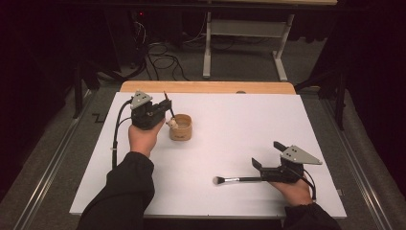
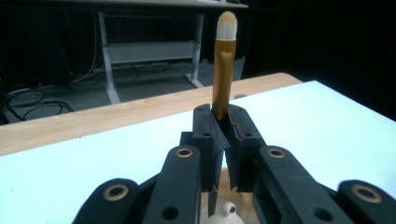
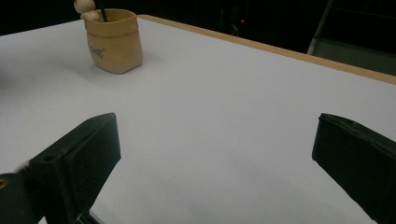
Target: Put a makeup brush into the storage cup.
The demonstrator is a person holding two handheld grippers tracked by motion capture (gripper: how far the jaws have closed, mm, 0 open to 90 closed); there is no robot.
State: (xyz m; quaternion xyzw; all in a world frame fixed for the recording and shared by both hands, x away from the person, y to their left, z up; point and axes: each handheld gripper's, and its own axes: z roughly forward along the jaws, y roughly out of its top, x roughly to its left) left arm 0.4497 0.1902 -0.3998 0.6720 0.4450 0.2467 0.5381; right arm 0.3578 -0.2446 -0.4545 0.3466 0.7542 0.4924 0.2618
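Observation:
A tan cup (image 1: 180,127) stands on the white tabletop (image 1: 239,120), left of centre. My left gripper (image 1: 165,111) hovers at the cup's left rim, shut on a gold-handled brush (image 2: 222,79) that stands upright with its pale bristles (image 2: 227,25) on top. The cup's rim and a small white figure (image 2: 228,210) sit just under the jaws. My right gripper (image 1: 267,154) rests near the front right with its jaws wide open and nothing between them (image 3: 212,154). Beside its near jaw a dark-handled brush (image 1: 237,180) lies flat on the table, bristles to the left. The cup (image 3: 114,42) appears far off in the right gripper view, a thin dark stick rising from it.
A wooden strip (image 1: 206,87) runs along the table's far edge. Beyond it are a white desk frame (image 1: 244,36) and cables on the floor (image 1: 163,62). Metal rails (image 1: 52,163) flank the table on both sides.

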